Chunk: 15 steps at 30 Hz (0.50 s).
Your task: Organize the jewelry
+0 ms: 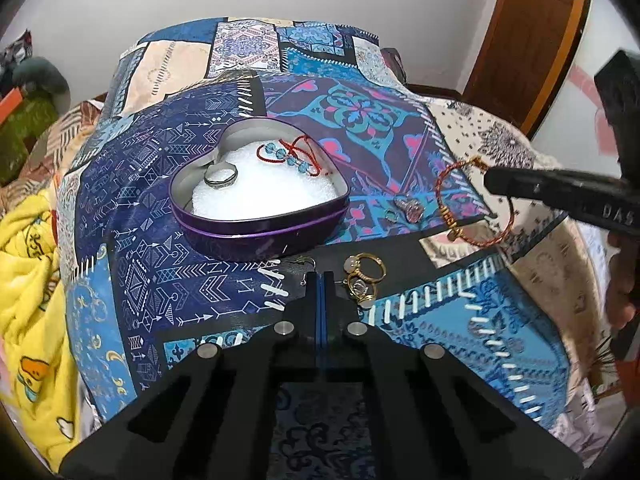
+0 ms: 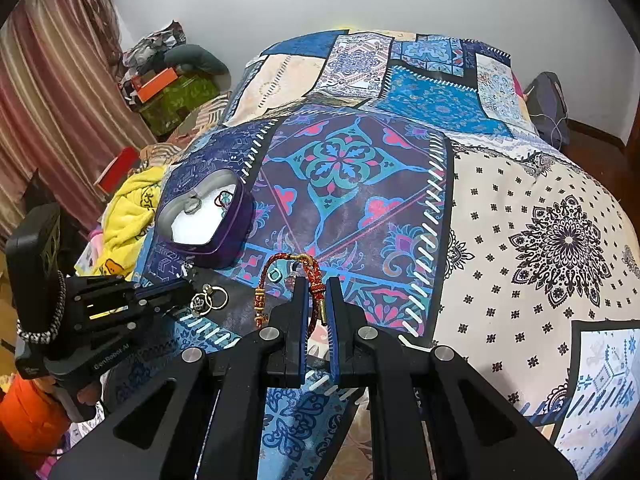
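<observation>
Gold rings (image 1: 362, 278) just beside left gripper (image 1: 323, 280), near heart tin (image 1: 256, 232)

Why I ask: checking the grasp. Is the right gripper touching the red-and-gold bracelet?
Touching. The right wrist view shows the right gripper with the red-and-gold bracelet passing between its fingers, the cord pressed against the left finger's blue pad.

Both grippers, left (image 1: 322, 280) and right (image 2: 316, 300), are black with blue finger pads (image 2: 308, 312), silver round screws (image 2: 269, 333) and slotted linkages; an orange sleeve (image 2: 28, 420) shows near left.
</observation>
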### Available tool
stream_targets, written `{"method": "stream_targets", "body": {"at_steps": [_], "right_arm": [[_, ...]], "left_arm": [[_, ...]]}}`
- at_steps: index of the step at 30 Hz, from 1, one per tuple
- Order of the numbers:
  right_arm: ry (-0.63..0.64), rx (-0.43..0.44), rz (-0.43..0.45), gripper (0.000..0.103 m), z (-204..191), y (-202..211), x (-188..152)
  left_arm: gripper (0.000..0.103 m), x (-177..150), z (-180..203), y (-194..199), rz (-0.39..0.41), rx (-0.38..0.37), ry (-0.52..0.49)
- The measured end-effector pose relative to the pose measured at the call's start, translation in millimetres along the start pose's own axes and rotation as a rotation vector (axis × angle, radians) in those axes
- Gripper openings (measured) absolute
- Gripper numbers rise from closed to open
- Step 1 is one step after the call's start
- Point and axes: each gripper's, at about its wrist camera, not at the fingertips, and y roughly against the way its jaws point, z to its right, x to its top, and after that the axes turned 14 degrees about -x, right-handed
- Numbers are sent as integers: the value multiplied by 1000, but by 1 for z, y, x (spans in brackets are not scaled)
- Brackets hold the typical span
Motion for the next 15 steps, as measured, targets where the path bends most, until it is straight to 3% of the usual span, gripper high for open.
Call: {"method": "stream_targets", "body": {"at_steps": [9,12,13,15], "right_arm": [[-2,1,9,8,0,3,2],[-7,4,7,8,1,2,2],[-8,6,7,8,0,2,2],[-4,6,6,8,-1,3,1]], "left_arm": [[0,11,10,40,101,-6,1],[0,12,12,38,72,20,-15],[2,11,12,35,63,48,-25],[18,8,10,24,22,82,-36]]}}
